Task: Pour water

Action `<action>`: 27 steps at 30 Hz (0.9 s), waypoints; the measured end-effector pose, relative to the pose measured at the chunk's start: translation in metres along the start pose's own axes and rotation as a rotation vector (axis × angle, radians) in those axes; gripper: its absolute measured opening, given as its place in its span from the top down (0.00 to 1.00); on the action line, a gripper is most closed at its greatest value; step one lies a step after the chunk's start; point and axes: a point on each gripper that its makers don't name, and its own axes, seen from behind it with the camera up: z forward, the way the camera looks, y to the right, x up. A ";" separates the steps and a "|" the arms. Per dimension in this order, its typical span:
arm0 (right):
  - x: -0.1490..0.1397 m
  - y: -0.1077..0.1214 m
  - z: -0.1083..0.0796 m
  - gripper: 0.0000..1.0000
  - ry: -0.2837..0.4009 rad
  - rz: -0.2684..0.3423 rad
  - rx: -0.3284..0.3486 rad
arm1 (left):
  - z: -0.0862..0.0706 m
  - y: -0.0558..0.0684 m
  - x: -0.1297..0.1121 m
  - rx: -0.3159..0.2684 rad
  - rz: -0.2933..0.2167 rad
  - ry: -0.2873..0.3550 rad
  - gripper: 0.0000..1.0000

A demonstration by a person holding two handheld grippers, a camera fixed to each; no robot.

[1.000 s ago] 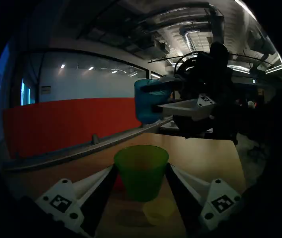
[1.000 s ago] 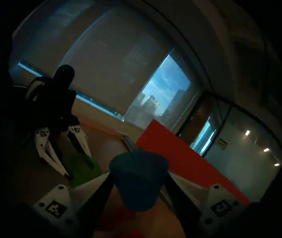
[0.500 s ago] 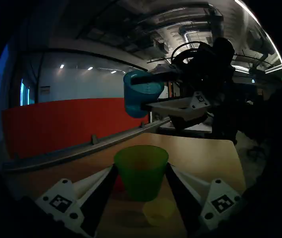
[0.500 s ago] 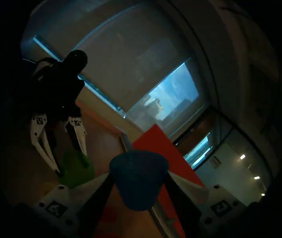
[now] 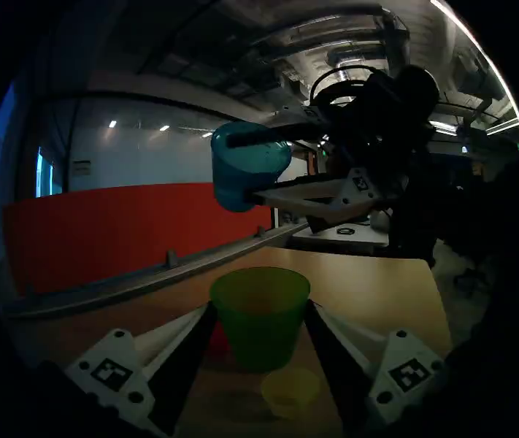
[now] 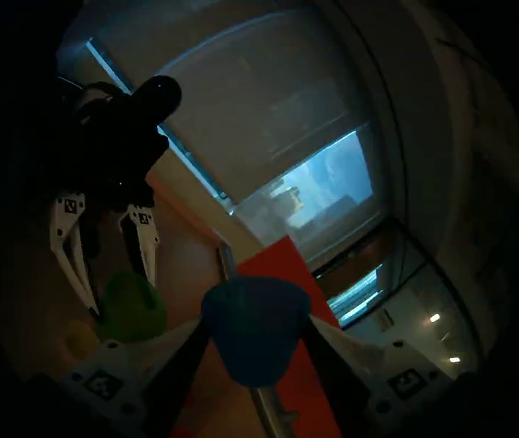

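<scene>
My left gripper (image 5: pixel 260 330) is shut on an upright green cup (image 5: pixel 260 314) held over the wooden table (image 5: pixel 376 281). In the left gripper view the right gripper (image 5: pixel 263 168) hangs above and behind it, shut on a blue cup (image 5: pixel 243 171) that tilts to the left. In the right gripper view the same blue cup (image 6: pixel 255 328) sits between my right gripper's fingers (image 6: pixel 255 337). Lower left there, the left gripper (image 6: pixel 117 281) holds the green cup (image 6: pixel 131 310). I see no water stream.
A small yellow cup (image 5: pixel 290 389) and a red object (image 5: pixel 218 338) sit on the table below the green cup. An orange-red wall panel (image 5: pixel 120 226) with a rail runs behind the table. A window (image 6: pixel 317 182) shows in the right gripper view.
The right gripper has risen and moved left over the green cup, tipping the blue cup further. The left gripper and green cup have stayed still.
</scene>
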 end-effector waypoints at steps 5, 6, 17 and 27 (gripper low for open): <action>0.002 0.002 0.002 0.12 -0.007 -0.048 -0.002 | 0.000 0.001 0.002 0.000 0.000 0.003 0.15; 0.003 0.002 0.002 0.12 -0.009 -0.057 -0.001 | 0.000 0.001 0.002 0.000 0.000 0.003 0.15; 0.007 0.006 0.006 0.12 -0.015 -0.135 -0.009 | 0.001 0.002 0.002 -0.006 -0.002 0.007 0.14; 0.010 0.009 0.009 0.12 -0.016 -0.188 -0.024 | -0.001 0.006 0.002 -0.016 0.000 0.008 0.14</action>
